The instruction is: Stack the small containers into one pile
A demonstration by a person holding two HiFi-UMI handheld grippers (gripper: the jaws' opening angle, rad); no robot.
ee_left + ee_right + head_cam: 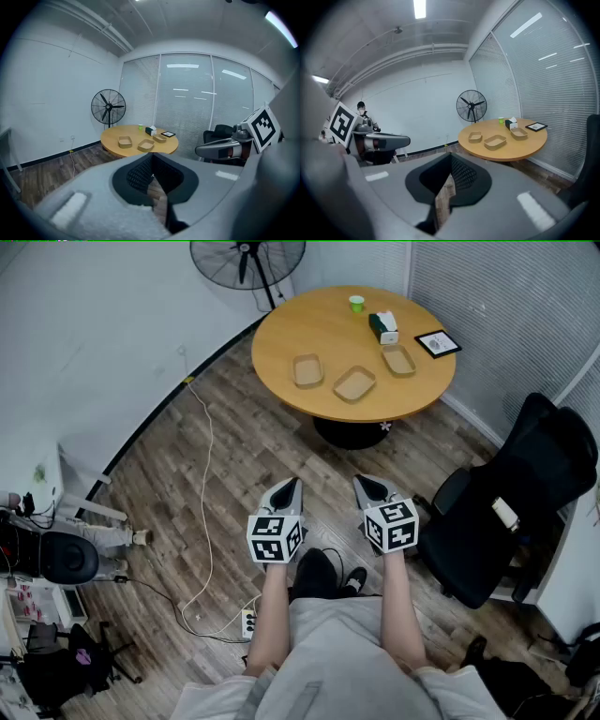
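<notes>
On the round table (328, 334), the three small containers lie apart in a loose row, none inside another.
- Left container (307, 370): toward the table's fan-side edge.
- Middle container (354, 383): nearest the table's front edge, between the other two.
- Right container (398, 360): just beside the tissue box (382, 327), toward the table's blind-side edge.
- Also on the table: a green cup (356, 304) at its far edge and a framed card (438, 343) at its blind-side rim.

Grippers: both are held well short of the table's front edge, over the wood floor (234, 456), angled toward the table.
- Left gripper (291, 486): jaws pressed together, nothing between them.
- Right gripper (367, 486): jaws likewise together and empty.

Progress (judgement): no stacking has been done and no pile has been started. Everything is left to do:
1. Close the gap to the table.
2. Open a gripper and take one container by its rim.
3. Seat it in a neighbour, then repeat with the third.

The containers look alike, shallow and tapered, so they should nest. The middle one looks like the most convenient base.
</notes>
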